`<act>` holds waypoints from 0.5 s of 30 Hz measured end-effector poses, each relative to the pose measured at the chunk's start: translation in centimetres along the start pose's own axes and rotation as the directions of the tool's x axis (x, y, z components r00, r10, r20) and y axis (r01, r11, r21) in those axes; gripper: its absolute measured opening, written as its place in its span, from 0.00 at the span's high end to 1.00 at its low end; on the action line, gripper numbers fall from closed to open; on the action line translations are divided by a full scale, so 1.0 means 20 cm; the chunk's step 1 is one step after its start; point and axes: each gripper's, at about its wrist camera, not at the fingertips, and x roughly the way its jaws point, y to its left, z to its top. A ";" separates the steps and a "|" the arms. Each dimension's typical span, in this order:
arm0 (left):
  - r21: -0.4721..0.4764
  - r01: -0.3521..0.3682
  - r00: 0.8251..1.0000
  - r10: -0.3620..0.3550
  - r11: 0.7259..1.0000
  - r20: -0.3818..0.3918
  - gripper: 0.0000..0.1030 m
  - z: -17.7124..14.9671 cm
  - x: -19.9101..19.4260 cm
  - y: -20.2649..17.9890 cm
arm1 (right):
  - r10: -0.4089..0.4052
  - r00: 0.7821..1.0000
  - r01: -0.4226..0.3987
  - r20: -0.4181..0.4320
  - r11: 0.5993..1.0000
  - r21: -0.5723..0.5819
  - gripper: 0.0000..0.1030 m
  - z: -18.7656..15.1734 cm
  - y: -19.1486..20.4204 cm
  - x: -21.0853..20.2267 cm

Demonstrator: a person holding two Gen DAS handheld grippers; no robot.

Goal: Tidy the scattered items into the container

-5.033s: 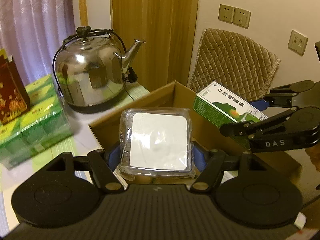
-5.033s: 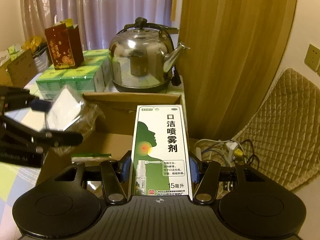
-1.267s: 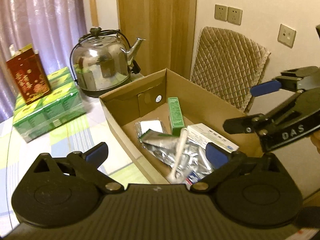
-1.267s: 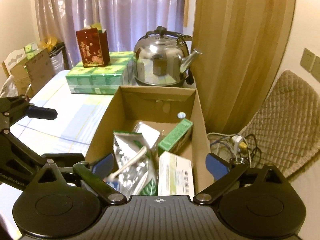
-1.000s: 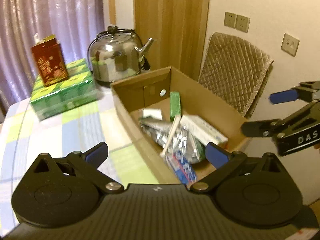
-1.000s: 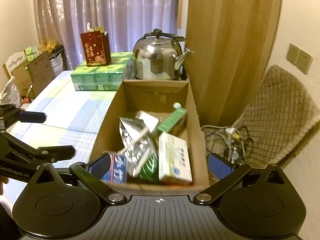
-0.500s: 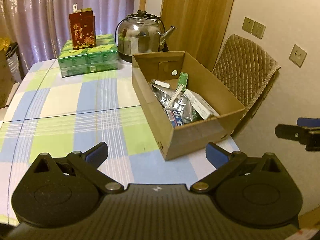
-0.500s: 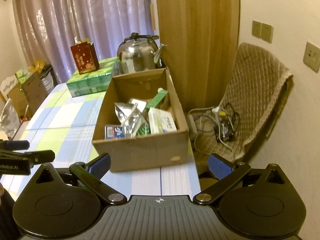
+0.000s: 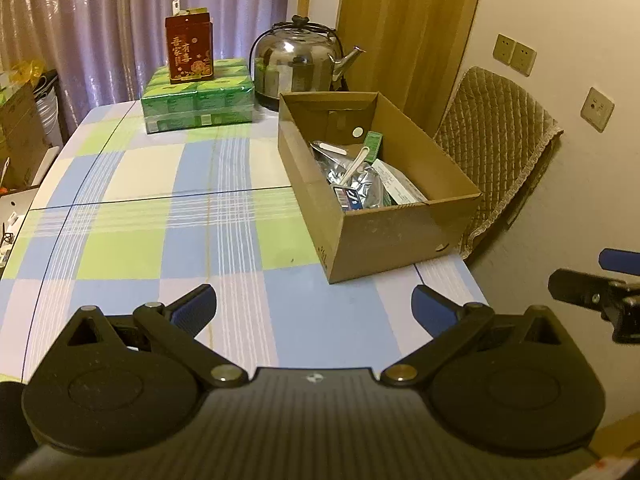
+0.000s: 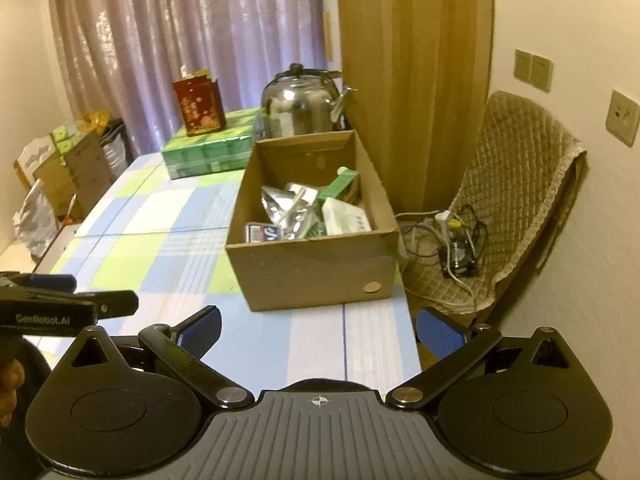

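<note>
- Left black gripper with blue pads: jaws spread wide, holding nothing.
- Right black gripper with blue pads: jaws wide apart, empty.
- Brown cardboard box holds the packets, well apart from both.

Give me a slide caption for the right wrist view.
Both grippers open and empty, right gripper pulled back from the filled cardboard box on the checked table.

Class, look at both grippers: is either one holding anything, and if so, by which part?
Nothing is held. The left gripper and right gripper are both open and empty, back from the cardboard box.
</note>
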 end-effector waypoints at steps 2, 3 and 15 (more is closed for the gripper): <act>-0.006 -0.004 1.000 0.004 1.000 0.005 0.01 -0.01 -0.02 0.01 | -0.004 1.000 0.004 0.000 1.000 -0.014 0.02 0.00 0.02 -0.01; -0.010 -0.009 1.000 0.009 1.000 0.009 0.01 -0.01 -0.02 0.01 | -0.008 1.000 0.008 0.002 1.000 -0.020 0.02 -0.01 0.03 -0.01; -0.016 -0.010 0.999 0.010 1.000 0.050 0.01 0.02 -0.08 0.03 | 0.006 1.000 -0.006 0.013 1.000 -0.021 0.02 -0.01 0.06 -0.03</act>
